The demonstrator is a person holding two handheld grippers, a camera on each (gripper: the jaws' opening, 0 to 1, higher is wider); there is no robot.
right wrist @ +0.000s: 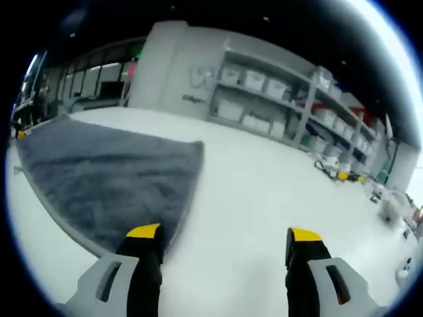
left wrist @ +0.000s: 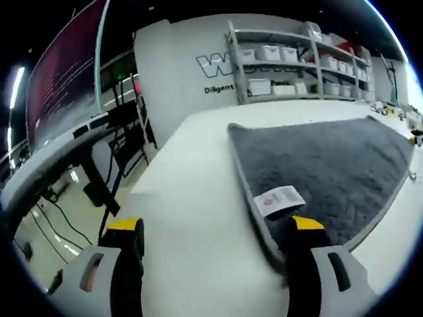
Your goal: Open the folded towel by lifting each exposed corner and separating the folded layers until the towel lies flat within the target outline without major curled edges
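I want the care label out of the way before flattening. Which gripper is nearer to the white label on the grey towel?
Left. The left gripper straddles the towel edge, one jaw just below the label. The right gripper sits at another corner, no label visible nearby.

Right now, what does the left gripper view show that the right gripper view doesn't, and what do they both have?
Left gripper view alone: a white label on the grey towel near its edge, and a large dark screen beside the table. Right gripper view alone: a towel corner lying flat, and small items along the far table edge. Both share the grey towel, the white table, shelves of white bins, and open grippers, left and right, straddling a towel edge.
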